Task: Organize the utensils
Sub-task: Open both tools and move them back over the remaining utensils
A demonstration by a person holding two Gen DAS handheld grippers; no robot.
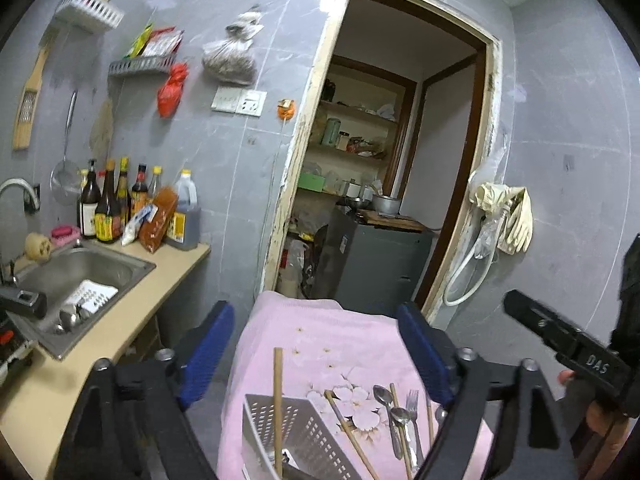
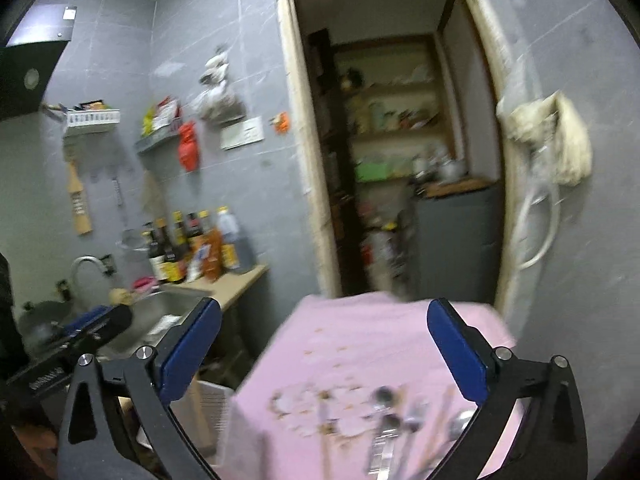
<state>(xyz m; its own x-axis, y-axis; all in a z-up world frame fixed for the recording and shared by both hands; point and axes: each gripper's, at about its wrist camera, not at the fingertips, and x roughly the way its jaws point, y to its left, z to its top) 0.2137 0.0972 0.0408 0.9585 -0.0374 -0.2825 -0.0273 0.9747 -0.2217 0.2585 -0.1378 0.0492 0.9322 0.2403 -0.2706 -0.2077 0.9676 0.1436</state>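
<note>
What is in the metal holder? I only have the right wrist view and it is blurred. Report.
Observer: One wooden stick pokes up out of the perforated metal holder; nothing else shows in it.
Operator: List what lies loose on the pink cloth.
Observer: Spoons, a fork and wooden chopsticks, all to the right of the holder.
Operator: Confirm the left gripper.
Observer: The left gripper is open, with nothing between its pads.

Sauce bottles (image 1: pixel 120 204) crowd the bench (image 1: pixel 132 312) beside a steel sink (image 1: pixel 86 270). Pale gloves (image 1: pixel 510 214) hang right of the open doorway (image 1: pixel 400 152).
</note>
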